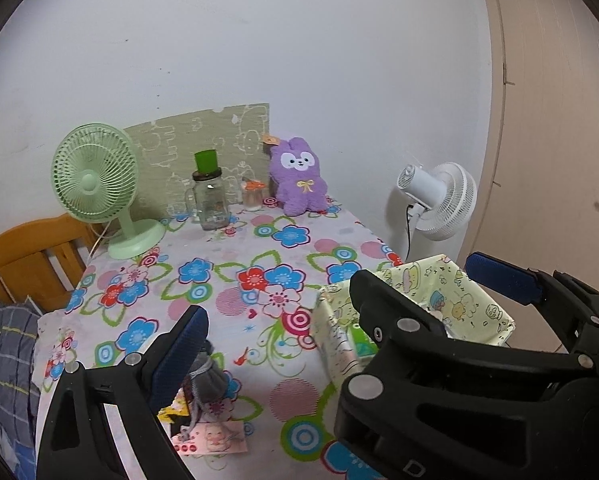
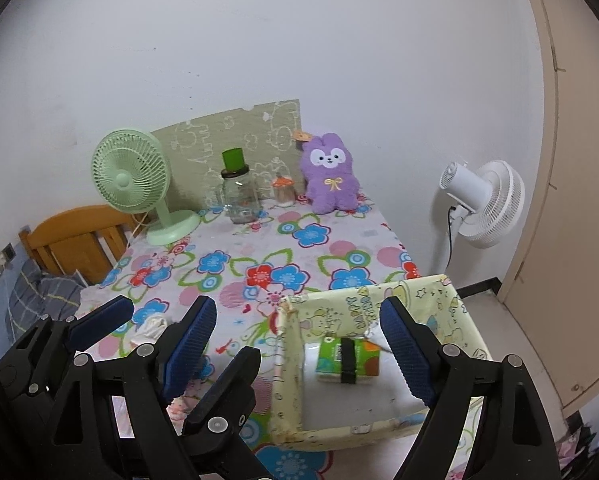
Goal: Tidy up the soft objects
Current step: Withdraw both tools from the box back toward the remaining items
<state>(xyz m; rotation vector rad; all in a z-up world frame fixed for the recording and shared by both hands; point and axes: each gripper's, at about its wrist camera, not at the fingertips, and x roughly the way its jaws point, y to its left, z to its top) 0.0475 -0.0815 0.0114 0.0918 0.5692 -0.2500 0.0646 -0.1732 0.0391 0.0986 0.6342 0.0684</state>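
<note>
A purple plush bunny (image 1: pixel 297 178) sits upright at the table's far edge by the wall; it also shows in the right wrist view (image 2: pixel 331 176). A pale yellow cartoon-print box (image 2: pixel 383 304) stands at the near right and holds a green-orange tissue pack (image 2: pixel 349 360). A grey soft item (image 1: pixel 207 376) lies near the front left, beside a white cloth (image 2: pixel 151 326). My left gripper (image 1: pixel 339 300) is open above the front of the table. My right gripper (image 2: pixel 299 344) is open above the box's left wall.
A green desk fan (image 1: pixel 95 184), a glass jar with a green lid (image 1: pixel 209 200) and a small orange-capped bottle (image 1: pixel 253 196) stand at the back. A white floor fan (image 1: pixel 439 200) stands right of the table. A wooden bed frame (image 1: pixel 31 256) is left. Picture cards (image 1: pixel 211 436) lie at the front.
</note>
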